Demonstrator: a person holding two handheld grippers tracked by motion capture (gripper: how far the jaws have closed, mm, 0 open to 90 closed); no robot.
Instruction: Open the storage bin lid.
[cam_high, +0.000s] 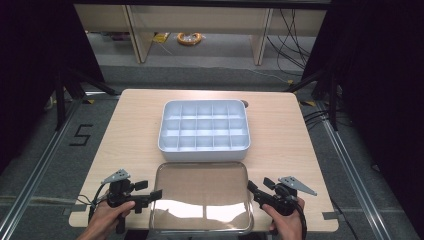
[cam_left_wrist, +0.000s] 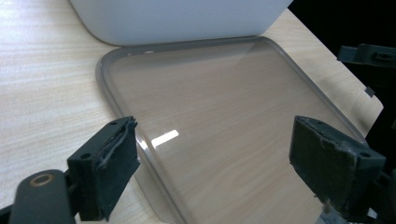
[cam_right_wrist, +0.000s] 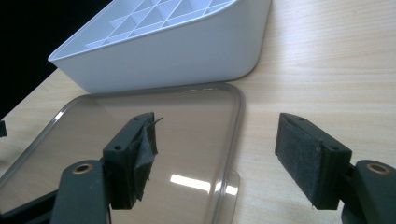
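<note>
Both grippers (cam_high: 156, 195) (cam_high: 252, 189) gaping, flanking clear lid (cam_high: 200, 195); compartment tray (cam_high: 204, 146) just beyond, perhaps touching.

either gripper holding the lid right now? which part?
Nothing held. Left gripper and right gripper stand open astride the clear lid's side edges.

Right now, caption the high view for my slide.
Both open grippers, left and right, flank a clear lid lying before a white divided tray.

2 hand-held grippers low and level, left gripper (cam_high: 156, 195) and right gripper (cam_high: 251, 188) both gaping, tips facing inward.
</note>
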